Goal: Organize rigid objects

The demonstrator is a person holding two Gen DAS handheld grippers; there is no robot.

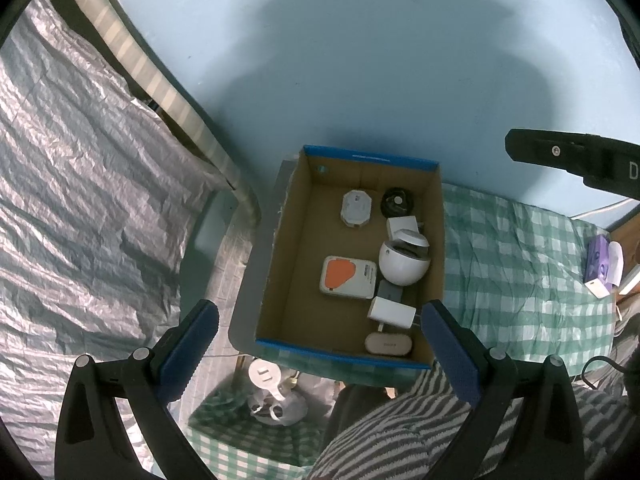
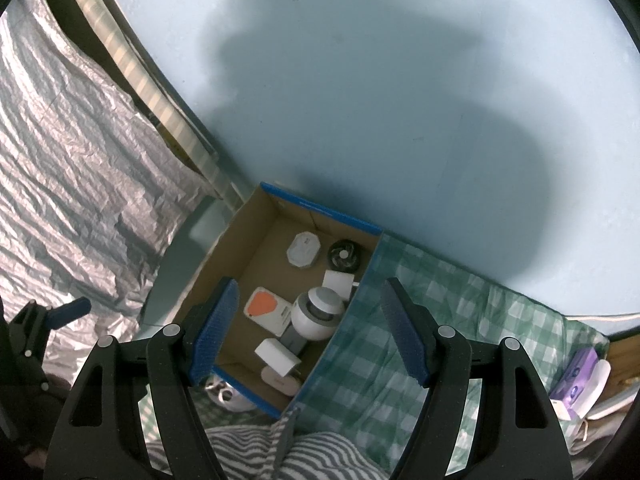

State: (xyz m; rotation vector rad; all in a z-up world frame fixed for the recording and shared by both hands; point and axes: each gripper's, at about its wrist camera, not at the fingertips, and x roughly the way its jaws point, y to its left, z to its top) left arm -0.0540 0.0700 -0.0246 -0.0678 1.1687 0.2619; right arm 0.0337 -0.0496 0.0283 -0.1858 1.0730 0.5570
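Both claws were found released and holding nothing: the left claw (image 1: 320,344) hung with its blue-padded fingers spread wide above the near end of the cardboard box (image 1: 280,248), and the right claw (image 2: 310,332) hung likewise spread, straddling the box's right wall. Within the box, along its right side, lay a white round camera (image 1: 404,266), a white card with an orange mark (image 1: 347,278) just left of it, a white octagonal device (image 1: 356,208) and a black round disc (image 1: 397,201) at the far end, a white charger block (image 1: 392,314) and a white oval case (image 1: 389,345) at the near end. That box rested on a green checked cloth (image 1: 516,264) against a pale blue wall (image 1: 360,60). A purple packet (image 1: 598,262) lay at the cloth's far right edge, well apart from the box. Silver crinkled sheeting (image 1: 80,180) covered the left.
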